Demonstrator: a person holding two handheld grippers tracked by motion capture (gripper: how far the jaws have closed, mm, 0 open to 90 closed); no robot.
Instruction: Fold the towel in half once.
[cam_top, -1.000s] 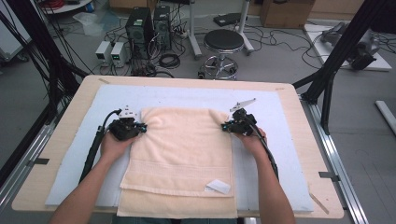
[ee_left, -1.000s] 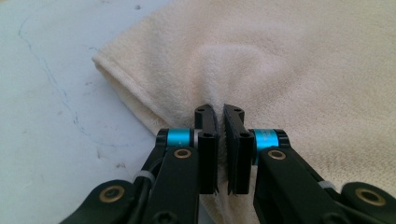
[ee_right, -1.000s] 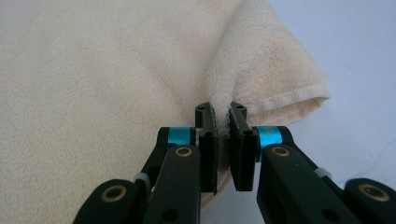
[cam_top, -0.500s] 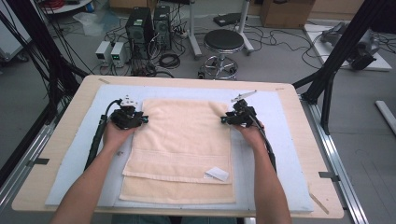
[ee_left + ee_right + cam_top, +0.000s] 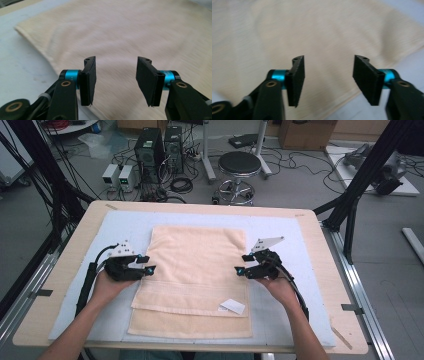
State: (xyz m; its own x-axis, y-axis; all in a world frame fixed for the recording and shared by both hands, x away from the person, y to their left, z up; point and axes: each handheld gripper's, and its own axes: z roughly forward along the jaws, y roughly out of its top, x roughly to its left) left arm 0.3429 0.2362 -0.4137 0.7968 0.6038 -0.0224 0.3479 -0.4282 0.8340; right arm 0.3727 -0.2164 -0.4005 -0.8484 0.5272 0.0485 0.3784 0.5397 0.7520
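On the pale blue mat of the surface (image 5: 310, 227) lies a folded peach towel (image 5: 197, 265), its white label (image 5: 232, 306) too small to read. Left claw (image 5: 150, 268) and right claw (image 5: 239, 270) flank it, jaws just opened and empty. Up close, blurred weave fills both gaps. Earlier they gripped the far corners.

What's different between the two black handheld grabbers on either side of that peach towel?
The left black two-jaw gripper sits at the folded peach terry towel's left edge, jaws pointing right; the right black two-jaw gripper sits at its right edge, jaws pointing left. The left one's grey three-cornered plate lies nearer flat; the right one's tilts up more. Both have just been opening, with nothing between their jaws, and hover above the towel.
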